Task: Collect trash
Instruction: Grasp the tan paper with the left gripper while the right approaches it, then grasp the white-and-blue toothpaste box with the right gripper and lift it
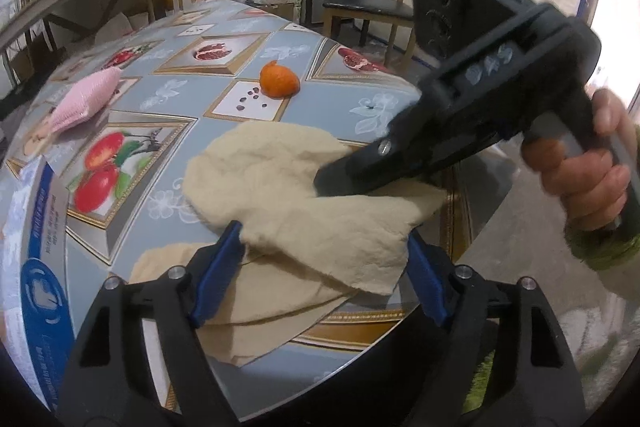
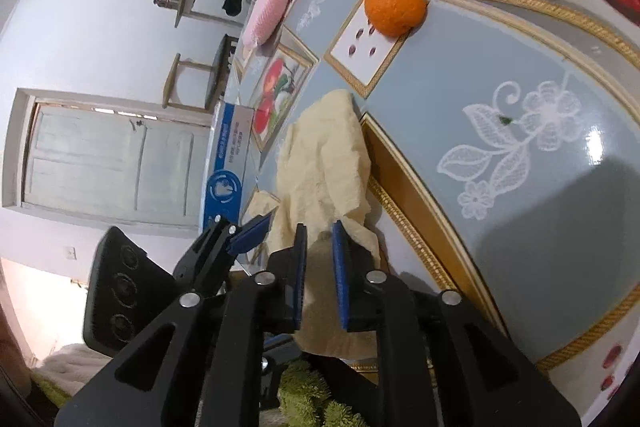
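The tissue (image 1: 304,195), a crumpled beige sheet, lies at the near edge of the table (image 1: 280,47), partly over a flatter beige sheet (image 1: 256,311) that overhangs the rim. The left gripper (image 1: 320,275) has its jaws spread wide, one blue pad on each side of the tissue's near end, not clamping it. Only the left view shows the right gripper (image 1: 340,175) from outside, tilted down onto the tissue with a hand (image 1: 588,167) on its grip; its fingertips merge into one dark shape there. The right view shows the right gripper (image 2: 320,267) with jaws narrowly parted and tissue (image 2: 324,163) between the pads; whether they actually pinch it I cannot tell. That view also catches the left gripper (image 2: 248,235) beside the tissue. An orange peel (image 1: 279,79) sits further in, well apart, and a pink cloth (image 1: 86,99) lies to the left. A blue-and-white box (image 1: 36,267) is cut off at the frame edge, its print unreadable.
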Motion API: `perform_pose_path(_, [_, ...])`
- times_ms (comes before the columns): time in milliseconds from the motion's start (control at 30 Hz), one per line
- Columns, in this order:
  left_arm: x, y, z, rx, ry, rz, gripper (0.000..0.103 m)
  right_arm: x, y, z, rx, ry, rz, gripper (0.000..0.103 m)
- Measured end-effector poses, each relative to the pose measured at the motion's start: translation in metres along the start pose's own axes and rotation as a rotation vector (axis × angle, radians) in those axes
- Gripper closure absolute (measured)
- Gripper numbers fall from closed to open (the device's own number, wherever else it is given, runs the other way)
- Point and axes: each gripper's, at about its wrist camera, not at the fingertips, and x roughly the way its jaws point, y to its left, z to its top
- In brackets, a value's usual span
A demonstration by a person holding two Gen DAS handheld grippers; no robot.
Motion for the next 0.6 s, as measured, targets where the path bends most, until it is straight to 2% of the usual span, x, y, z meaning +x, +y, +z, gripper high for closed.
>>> perform_pose_path(200, [-0.001,0.001,0.0,-0.008,-0.005,0.03,0.041,-0.032,0.002,0.001,-0.004,-0.083,0.022,0.075])
perform_pose_path(367, [-0.003,0.004,0.0,-0.026,-0.011,0.051,0.051,-0.046,0.017,0.009,-0.025,-0.127,0.016,0.072])
perform_pose_path(600, [-0.009,0.015,-0.005,-0.076,-0.034,0.054,0.074,-0.043,0.051,0.027,-0.075,-0.132,-0.003,0.062])
